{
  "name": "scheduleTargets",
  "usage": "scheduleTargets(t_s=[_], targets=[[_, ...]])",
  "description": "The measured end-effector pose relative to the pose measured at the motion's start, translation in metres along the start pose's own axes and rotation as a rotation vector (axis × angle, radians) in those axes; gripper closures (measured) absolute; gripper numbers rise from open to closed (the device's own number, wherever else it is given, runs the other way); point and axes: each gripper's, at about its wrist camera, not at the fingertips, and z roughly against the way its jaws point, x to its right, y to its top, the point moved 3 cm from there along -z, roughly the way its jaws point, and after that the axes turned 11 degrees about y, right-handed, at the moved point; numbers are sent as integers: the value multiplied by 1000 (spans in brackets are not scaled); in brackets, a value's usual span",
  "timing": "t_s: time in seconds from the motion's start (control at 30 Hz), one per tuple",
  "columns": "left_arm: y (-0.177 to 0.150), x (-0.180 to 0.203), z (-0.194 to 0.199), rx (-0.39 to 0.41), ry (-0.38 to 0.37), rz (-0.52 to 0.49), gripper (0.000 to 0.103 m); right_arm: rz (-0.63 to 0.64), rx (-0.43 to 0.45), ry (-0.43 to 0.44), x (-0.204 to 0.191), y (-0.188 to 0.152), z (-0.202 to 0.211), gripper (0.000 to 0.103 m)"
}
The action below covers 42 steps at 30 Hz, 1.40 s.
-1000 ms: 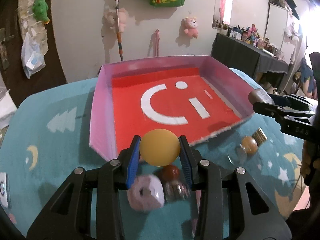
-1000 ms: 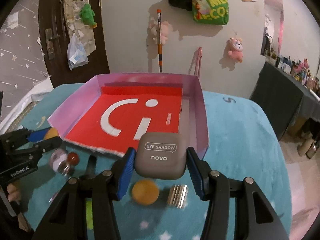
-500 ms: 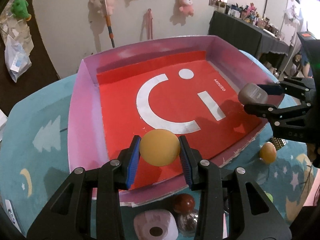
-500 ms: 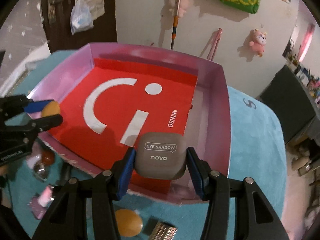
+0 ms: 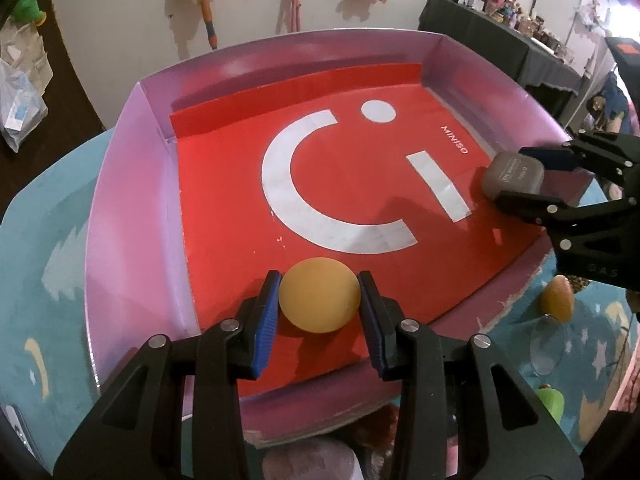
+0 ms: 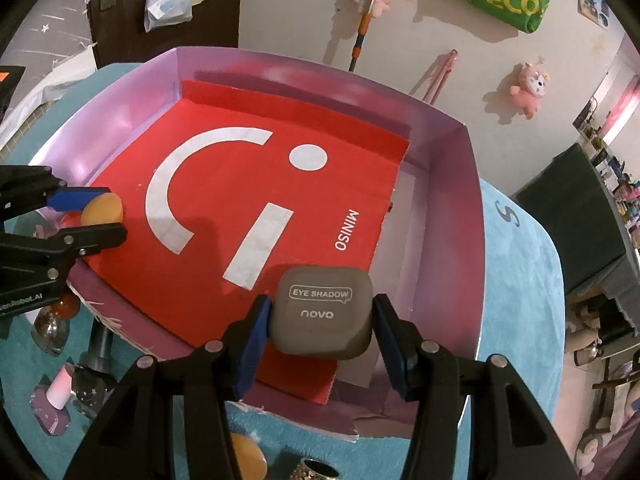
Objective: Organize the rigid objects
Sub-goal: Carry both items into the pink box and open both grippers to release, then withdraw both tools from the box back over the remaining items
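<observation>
**Both grippers held their loads over the red-floored box**

Left wrist view: the left gripper (image 5: 319, 302) was closed on an orange ball (image 5: 319, 300), its blue pads pressed against the ball's two sides. The ball hung over the near part of the box (image 5: 132, 208), a shallow pink-walled tray with a red floor bearing a white logo. At the right edge the right gripper (image 5: 520, 182) reached in over the box's right side, gripping a grey eye shadow case (image 5: 510, 178). Beyond the box's near right corner, on the teal tabletop (image 5: 48, 216), lay an orange egg-shaped object (image 5: 556, 298) and a small green item (image 5: 550, 400).

Right wrist view: the right gripper (image 6: 322, 320) clamped the eye shadow case (image 6: 322, 312) between its blue pads, label facing up, above the box's near right corner (image 6: 452, 240). At the left, the left gripper (image 6: 98, 214) held the orange ball (image 6: 102, 208) just inside the box's left wall. Small bottles (image 6: 50, 324) stood on the tabletop (image 6: 516, 264) near the left.
</observation>
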Motion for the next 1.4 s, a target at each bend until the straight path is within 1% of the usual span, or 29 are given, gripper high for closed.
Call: scheduleTargets(t_s=[0.53,0.6,0.67,0.8,0.87,0.97,1.07,1.1,1.13,1.17,1.23,1.3,1.33,1.4], targets=[[1,0,-1,5,6,3,66,21,-19,-21,0,2,-5,49],[1,0,-1,9,8,4,64,22,-19,-22,0,2,-5,49],[0,0,-1,11,1,5,53,24,-20,-23,0,2,-5,49],[1,3,2,31,0,-1,50,22,-21,-19,0,2,-5,49],[2,2,6,44,4,7,44,16,-20,-15,1,3,-4,49],[3,-2,15,69,-7,25,40,1,-8,-3,2,3,0,48],[5,-5,30,123,-6,33,33,-1,12,0,2,3,9,47],[5,-5,35,141,-3,35,32,-2,20,1,1,3,12,46],[5,-6,41,161,3,40,30,-3,30,-1,0,3,17,43],[6,-8,46,175,6,47,29,-3,45,-2,-1,4,23,38],[7,-10,59,206,1,67,28,-1,75,-4,-3,3,34,31],[5,-13,72,236,-2,91,27,-2,105,-2,-6,3,47,31],[4,-13,79,251,-1,101,24,-2,118,1,-8,2,54,30],[0,-13,95,289,1,121,21,1,152,-1,-13,2,69,24]])
